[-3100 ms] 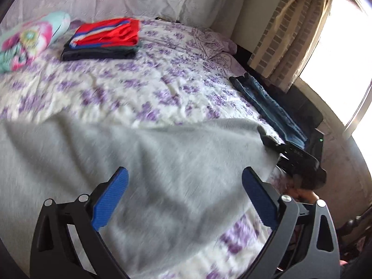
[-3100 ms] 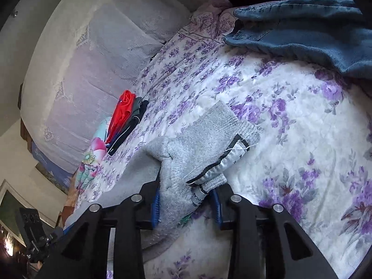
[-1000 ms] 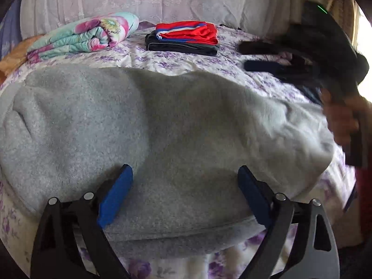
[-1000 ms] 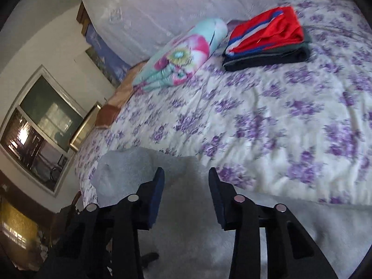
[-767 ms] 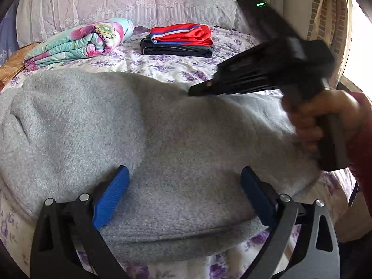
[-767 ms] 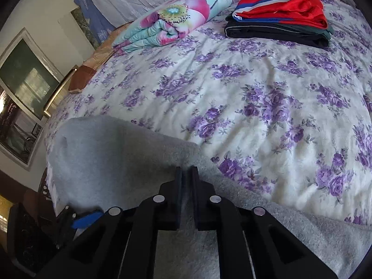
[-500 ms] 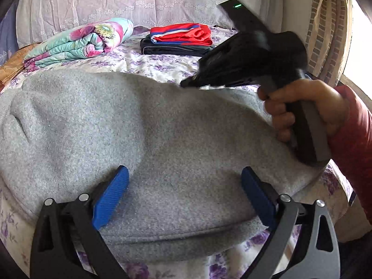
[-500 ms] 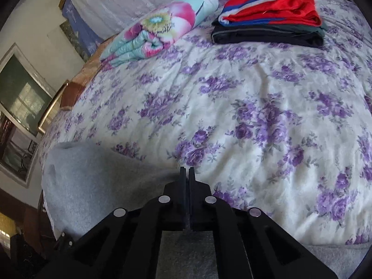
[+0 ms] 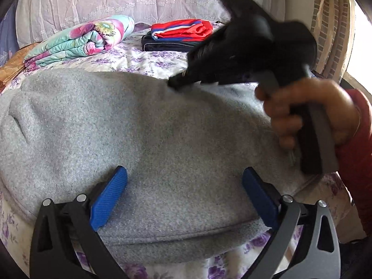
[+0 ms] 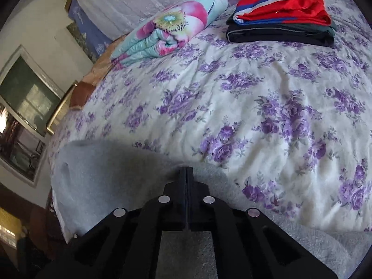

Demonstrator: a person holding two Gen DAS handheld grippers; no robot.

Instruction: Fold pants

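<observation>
Lying spread on the floral bed (image 10: pixel 267 93), the grey pants (image 9: pixel 139 127) sit under the left gripper (image 9: pixel 184 195), fingers opening wide, while the right gripper (image 10: pixel 186 171), fingers shut, touches their far edge.

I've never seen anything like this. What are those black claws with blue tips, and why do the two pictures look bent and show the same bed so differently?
No robot here: a person holds a hand-operated gripper in each hand, and a wide-angle camera on each looks along its fingers, which bends the picture. One view is from the left gripper, whose blue-padded jaws stand wide open over the grey pants on the flowered bedspread, gripping nothing. It also shows the right hand holding the other tool. The other view is from the right gripper: jaws shut, tips at the pants' far edge; whether cloth is pinched I cannot tell. Farther back lie a rolled floral quilt and a stack of folded clothes.
</observation>
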